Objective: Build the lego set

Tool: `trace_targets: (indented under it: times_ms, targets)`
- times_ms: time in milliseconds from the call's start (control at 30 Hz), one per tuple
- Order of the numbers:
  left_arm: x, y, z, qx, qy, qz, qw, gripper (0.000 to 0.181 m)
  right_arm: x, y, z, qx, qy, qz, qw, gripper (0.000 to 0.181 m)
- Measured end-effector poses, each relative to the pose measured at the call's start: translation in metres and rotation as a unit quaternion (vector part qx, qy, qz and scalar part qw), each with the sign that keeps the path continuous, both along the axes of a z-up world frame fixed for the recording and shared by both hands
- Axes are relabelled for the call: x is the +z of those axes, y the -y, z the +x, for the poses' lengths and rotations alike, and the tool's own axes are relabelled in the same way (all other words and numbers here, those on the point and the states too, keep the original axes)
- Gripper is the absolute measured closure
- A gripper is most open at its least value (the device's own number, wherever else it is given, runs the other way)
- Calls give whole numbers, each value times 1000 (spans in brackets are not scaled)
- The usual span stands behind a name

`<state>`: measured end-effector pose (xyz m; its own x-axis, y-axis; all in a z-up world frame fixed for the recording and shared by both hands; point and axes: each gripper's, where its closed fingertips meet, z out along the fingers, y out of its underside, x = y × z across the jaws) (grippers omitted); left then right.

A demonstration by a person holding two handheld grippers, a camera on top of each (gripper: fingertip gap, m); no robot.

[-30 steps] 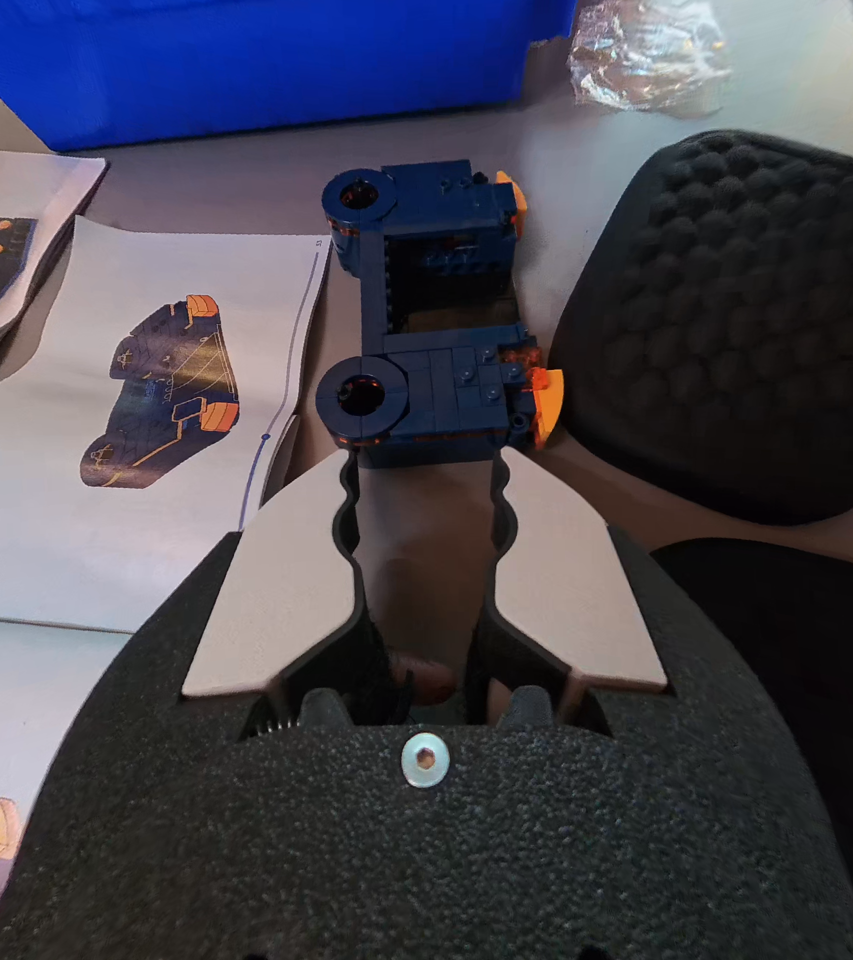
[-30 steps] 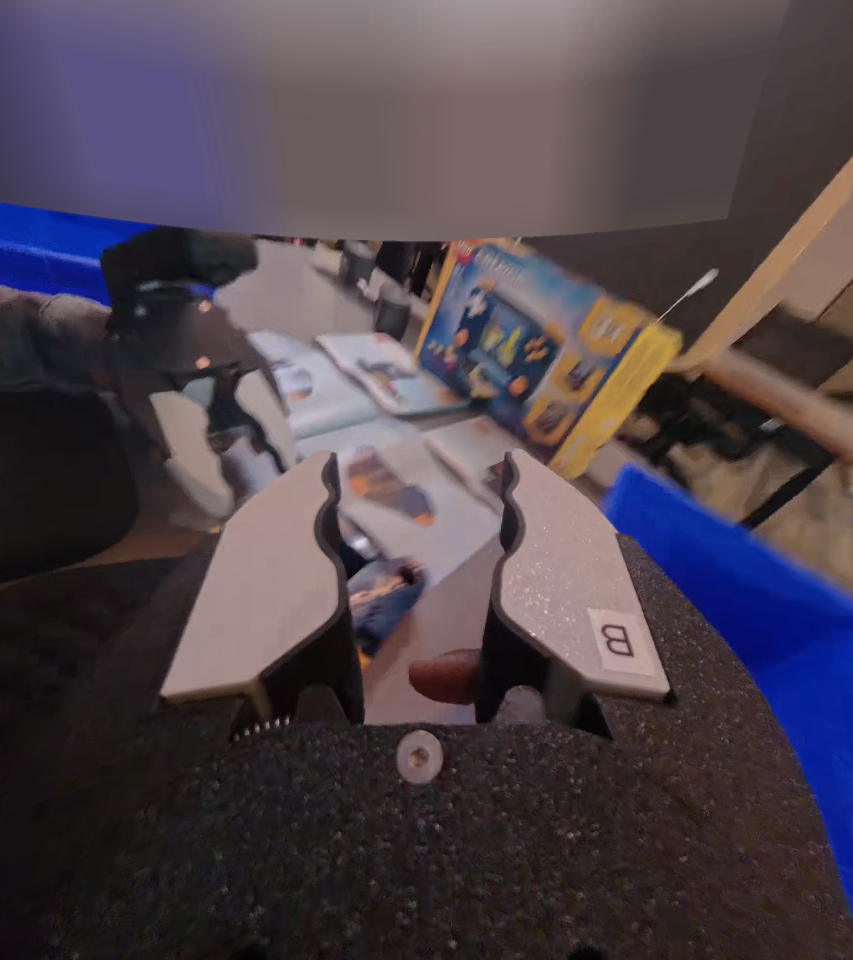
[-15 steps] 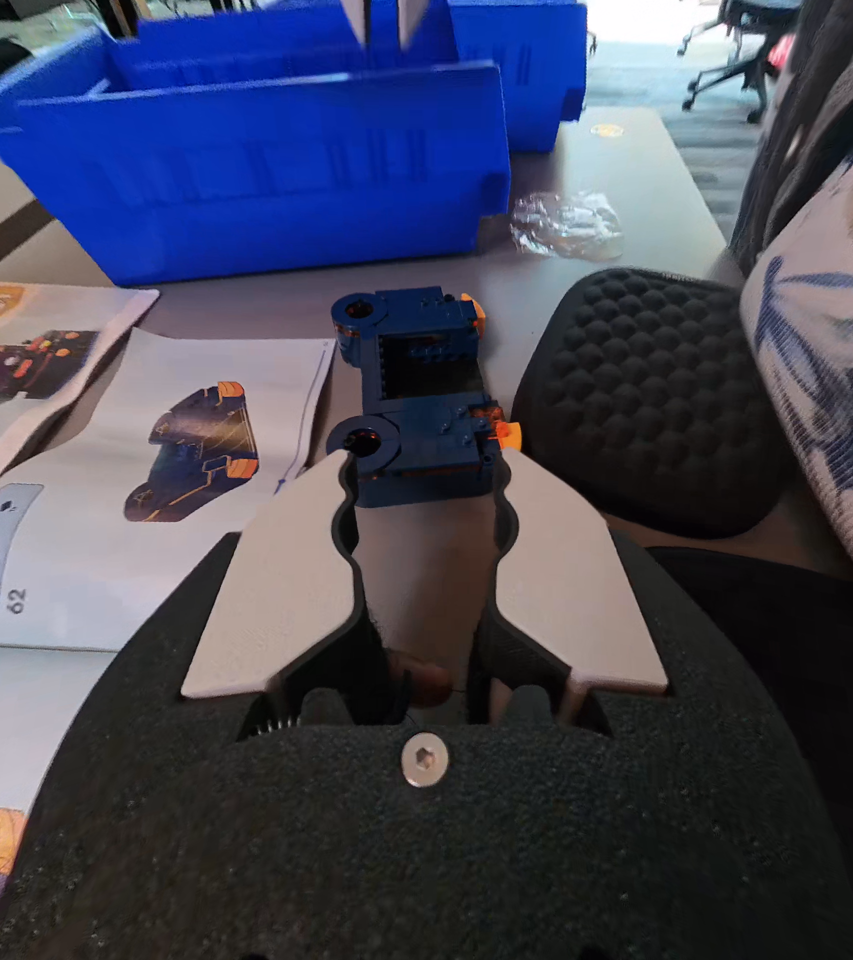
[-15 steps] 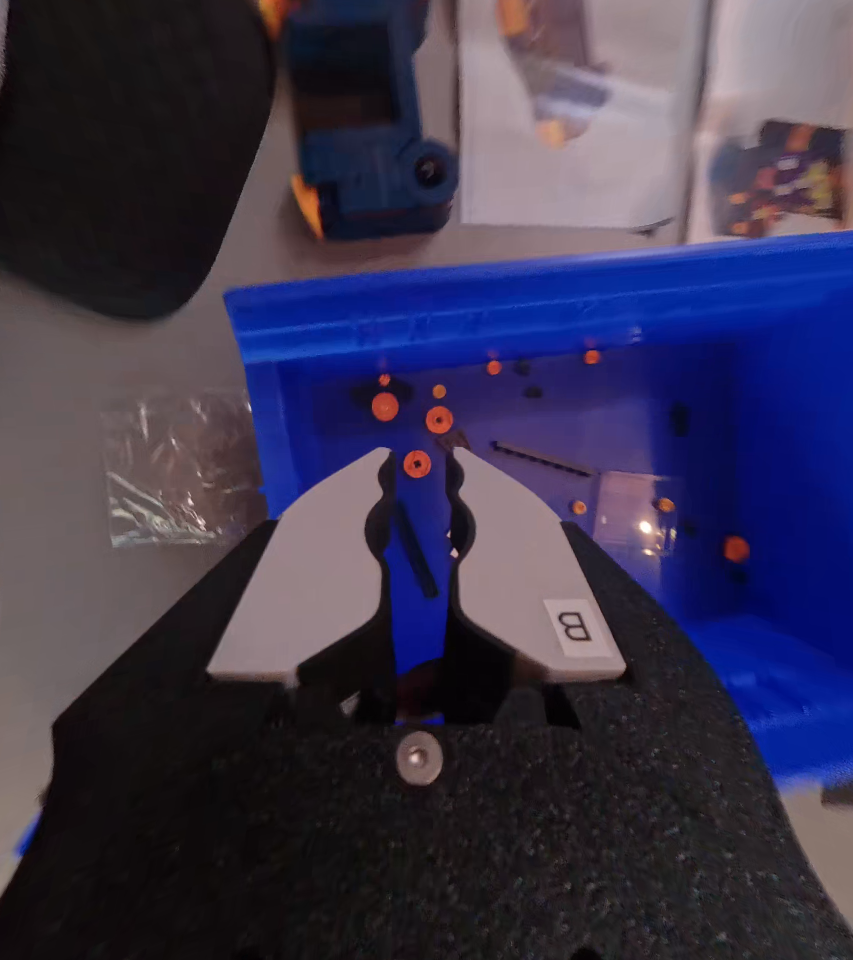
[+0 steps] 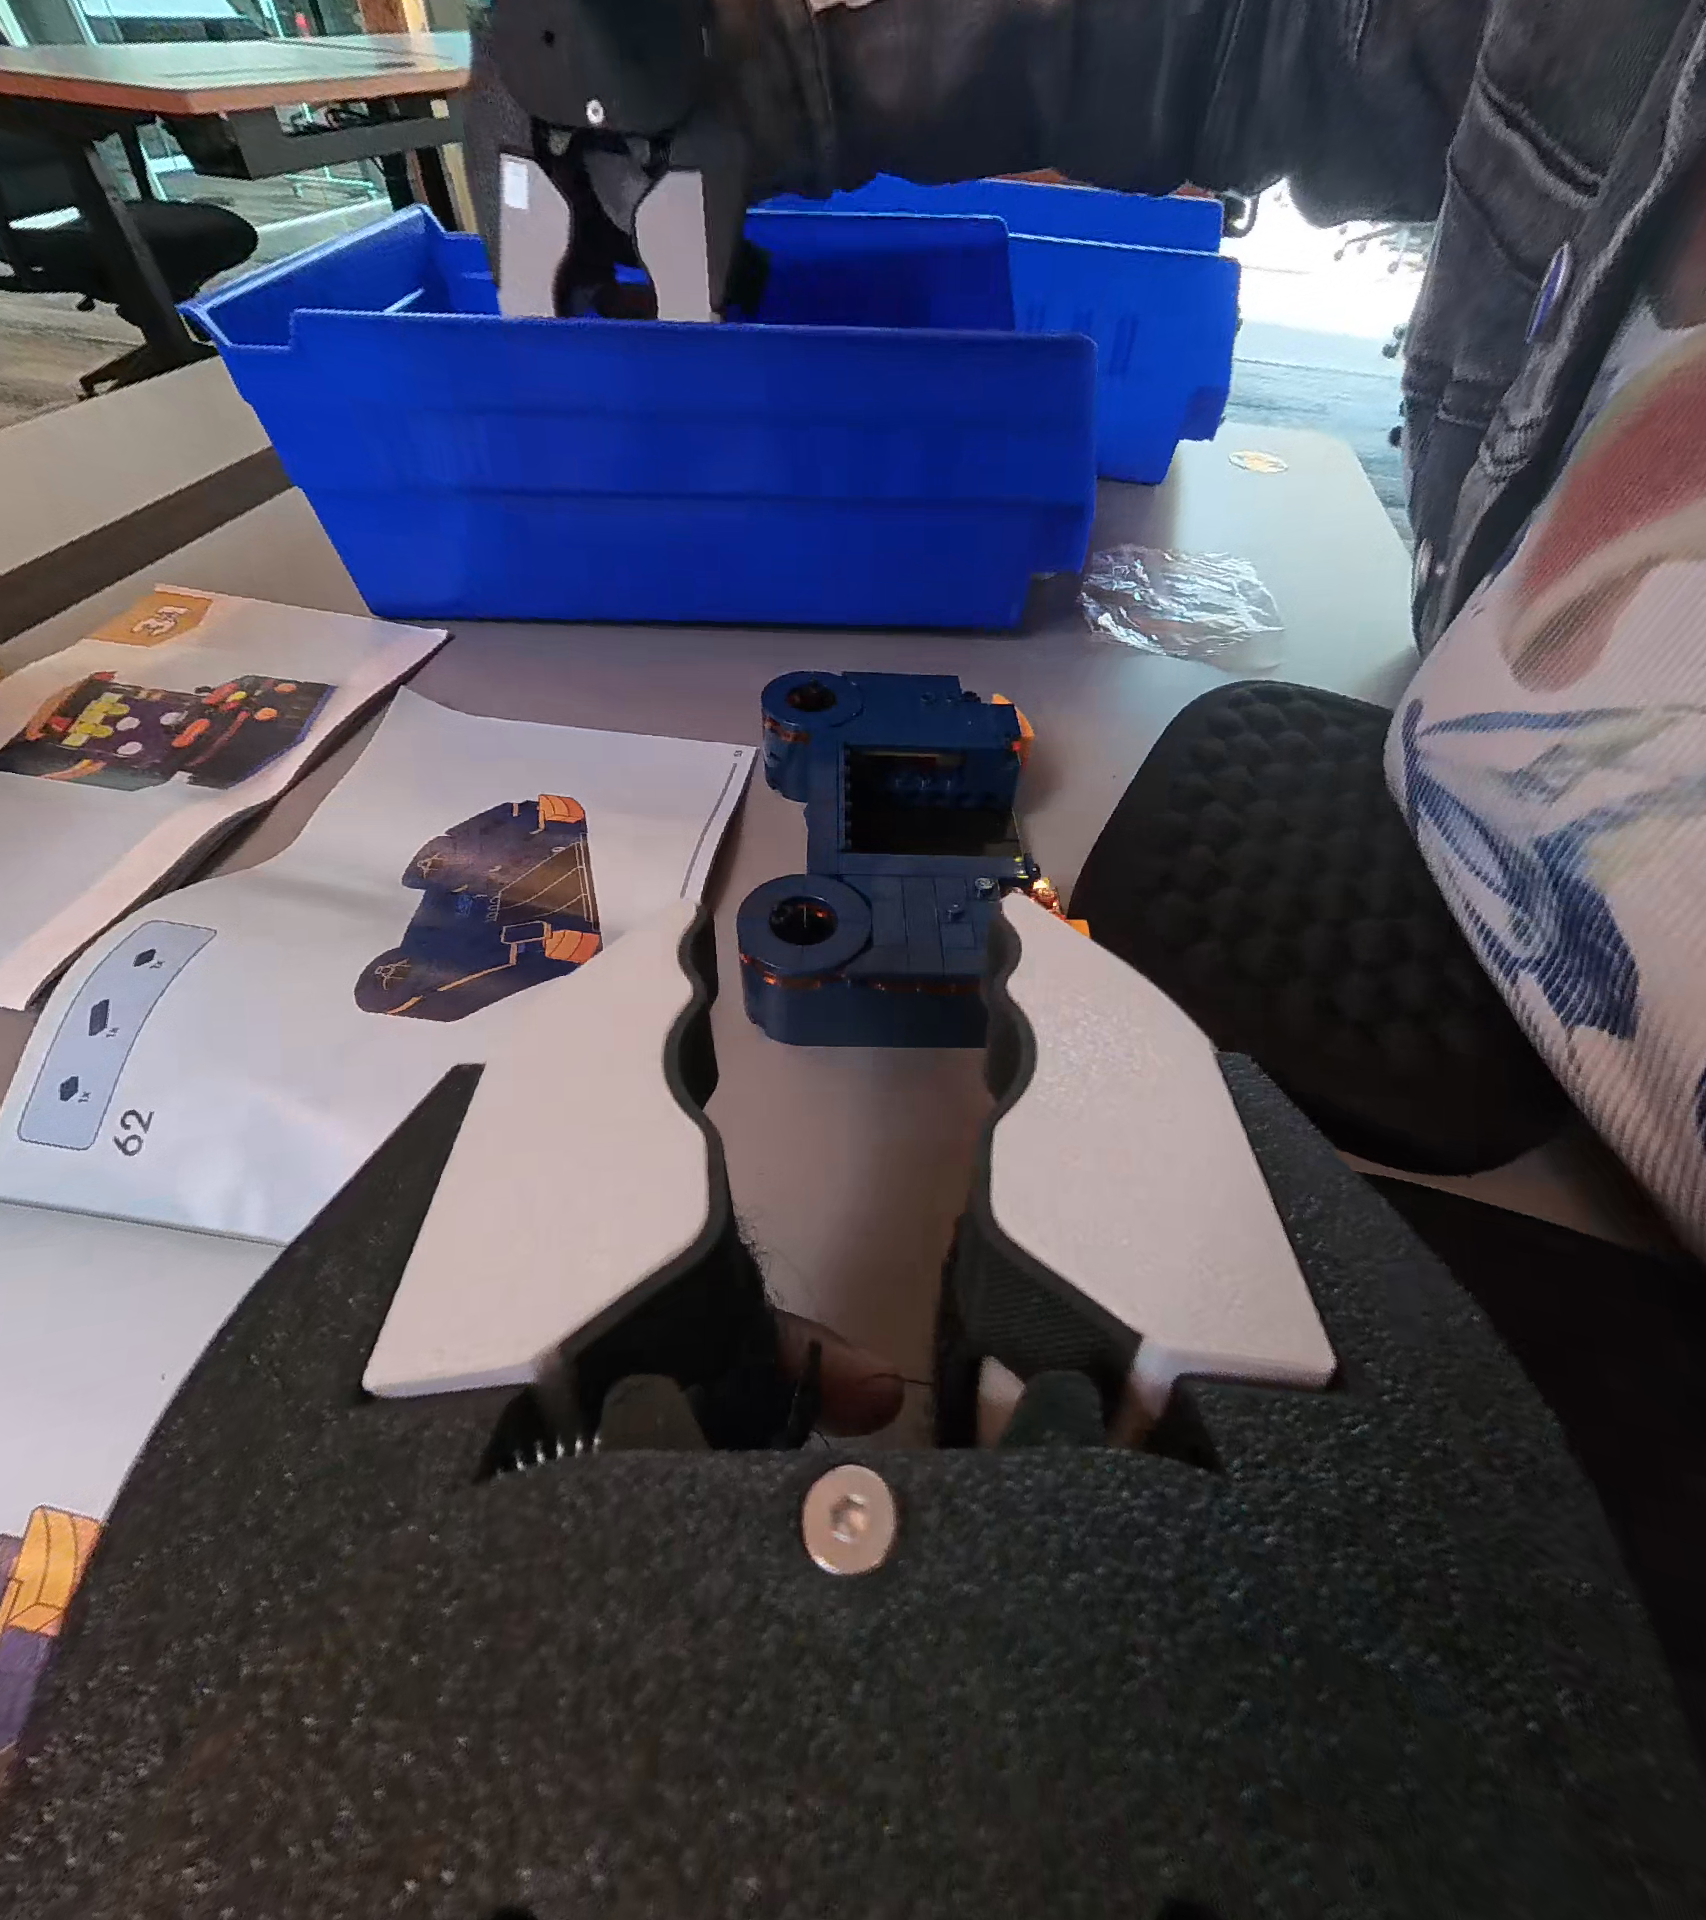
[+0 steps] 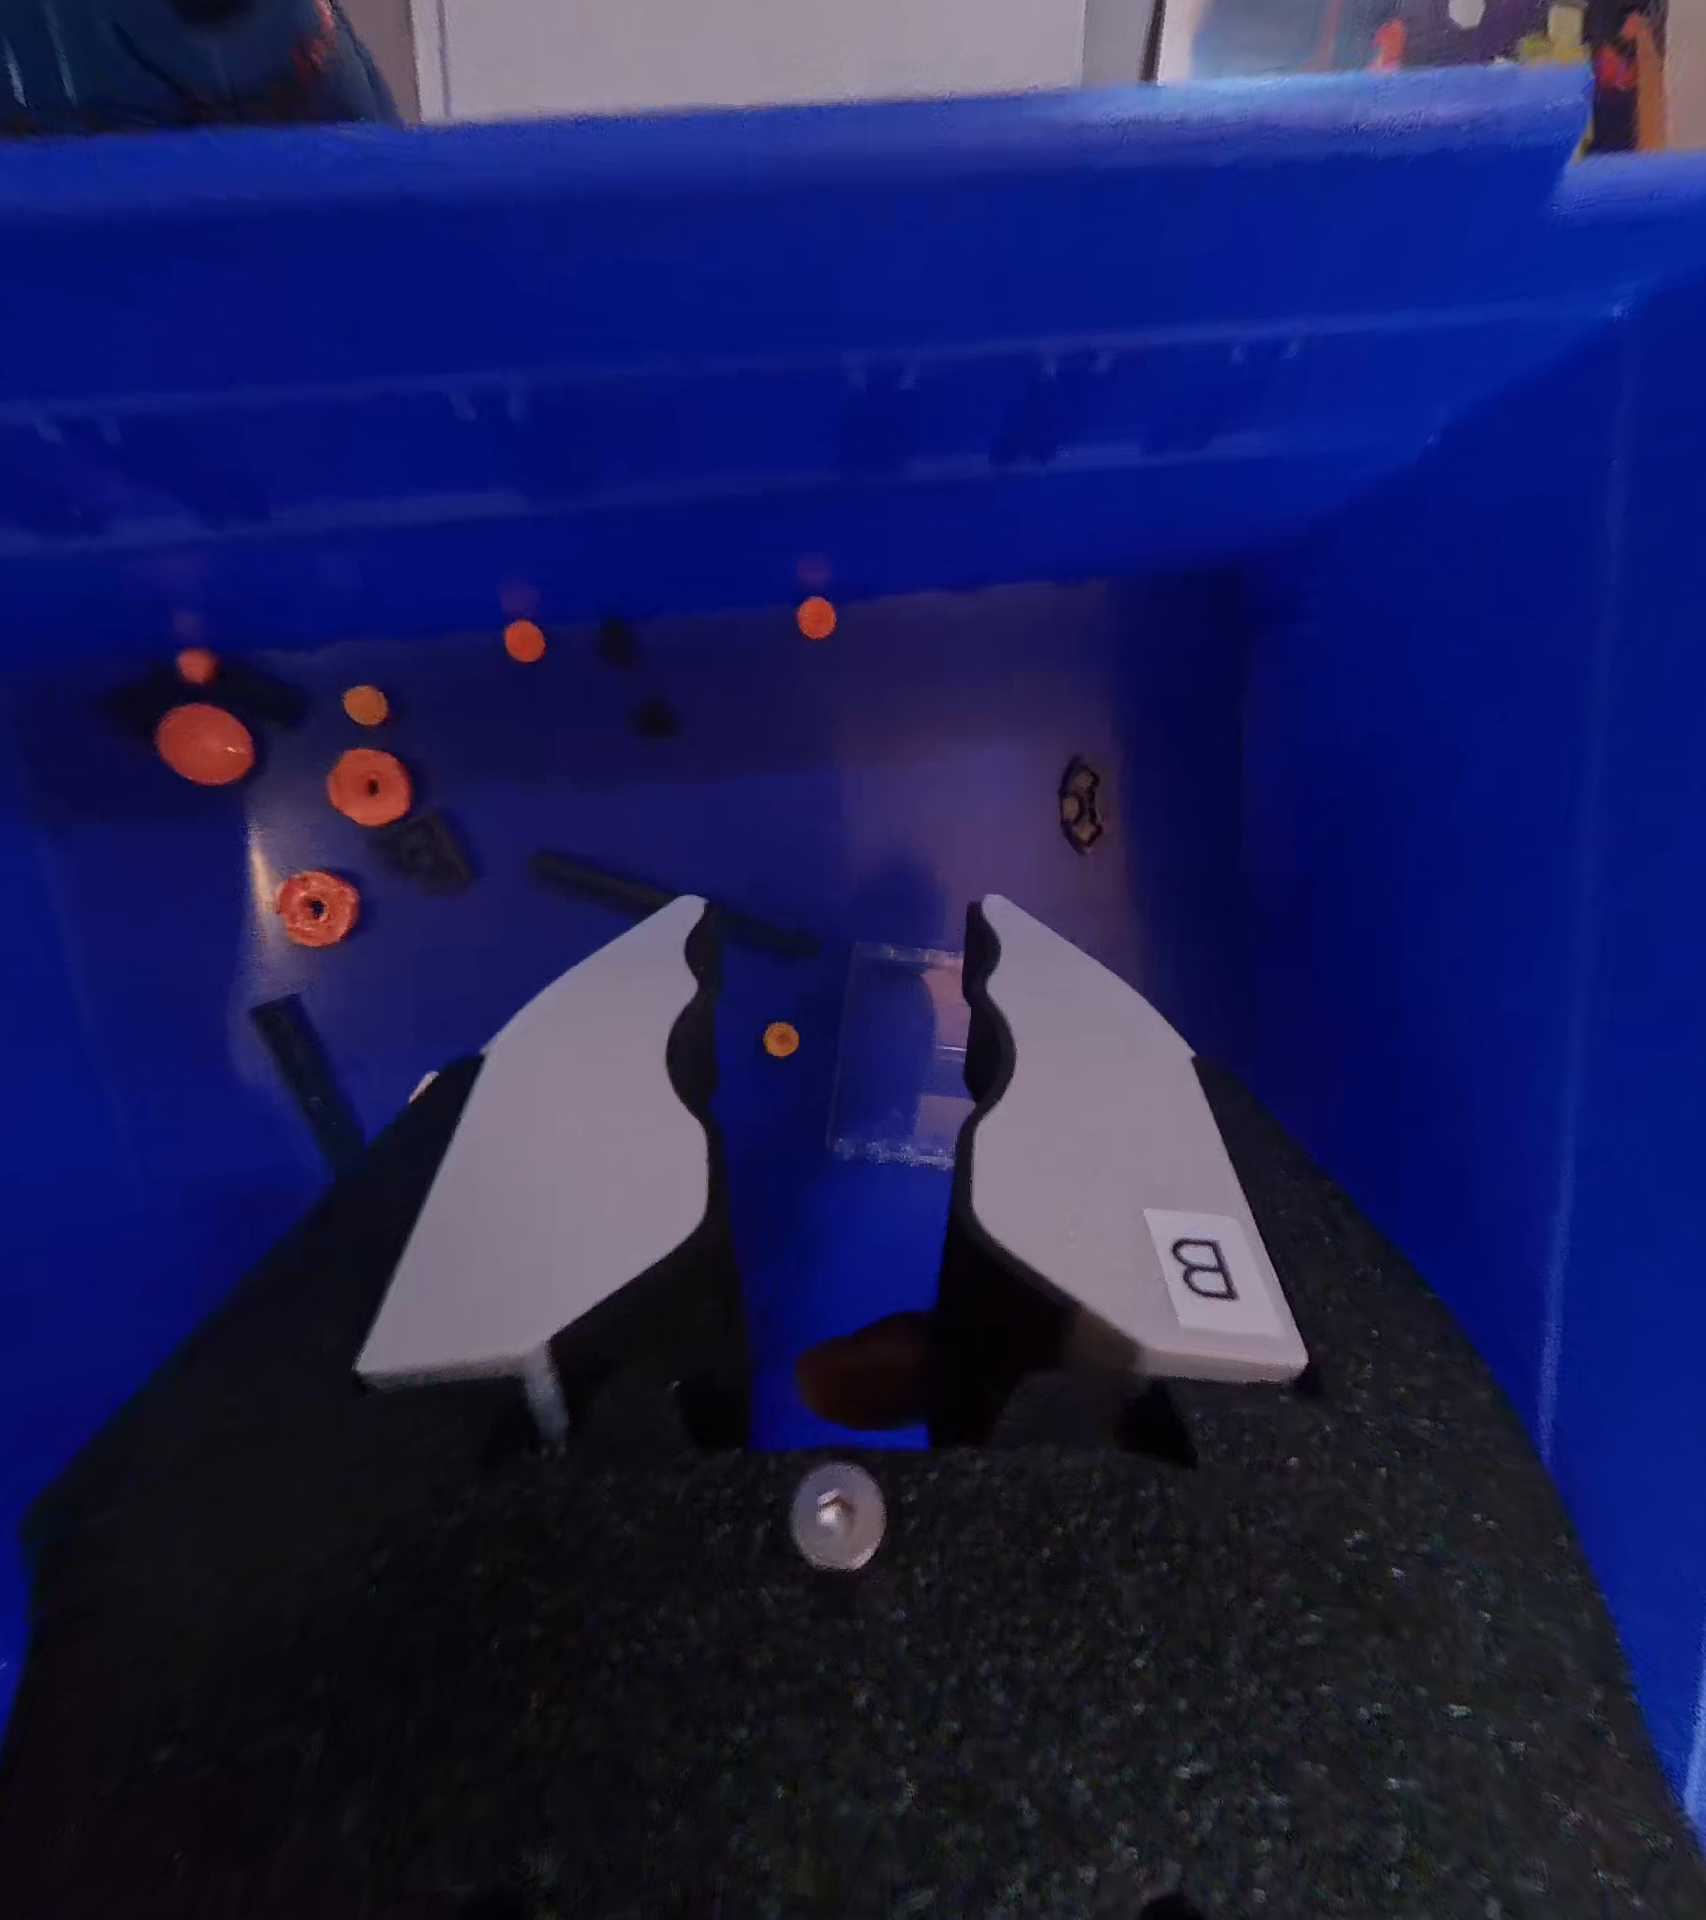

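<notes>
Now my left gripper sits released around the dark blue lego model mid-frame; my right gripper hangs released inside the blue bin.

You've got a navy lego build with orange trim, blue bin, orange round pieces inside, grey surface, black dimpled pad.

My left gripper has matt grey fingers in rough black foam, with a shiny metal screw. Ahead, the dark blue Lego build is glossy plastic — left of it the instruction booklet is smooth paper. Behind the build, the blue bin is smooth plastic — beside it, crinkled clear wrap.
</notes>
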<state>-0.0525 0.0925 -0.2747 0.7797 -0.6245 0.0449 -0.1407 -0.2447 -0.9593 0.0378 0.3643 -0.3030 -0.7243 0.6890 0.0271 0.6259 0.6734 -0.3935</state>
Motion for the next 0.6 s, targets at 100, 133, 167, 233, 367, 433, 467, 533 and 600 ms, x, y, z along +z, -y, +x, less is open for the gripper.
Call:
trace_targets:
  times_ms: [100, 133, 167, 233, 367, 433, 467, 533, 600]
  targets:
    - [1, 0, 0, -1, 4, 1, 1000, 132, 1, 8, 2, 41, 3, -6, 999, 140]
    - [1, 0, 0, -1, 6, -1, 1000, 132, 0, 4, 4, 48, 4, 11, 999, 142]
    - [1, 0, -1, -1, 8, -3, 1000, 132, 1, -2, 6, 46, 7, 27, 999, 142]
    - [1, 0, -1, 1, 8, -2, 1000, 131, 6, -15, 13, 20, 21, 38, 999, 142]
    - [1, -1, -1, 2, 8, -2, 1000, 131, 31, -87, 25, -76, 13, 197, 977, 150]
    - [1, -1, -1, 1, 10, -4, 1000, 132, 39, -109, 38, -101, 27, 243, 964, 160]
    - [1, 0, -1, 0, 11, -4, 1000, 132, 40, -110, 42, -113, 34, 234, 965, 168]
    - [2, 0, -1, 1, 12, -1, 1000, 132, 37, -101, 42, -119, 40, 202, 971, 181]
    - [3, 0, -2, 1, 12, 3, 1000, 132, 32, -88, 42, -100, 47, 186, 976, 181]
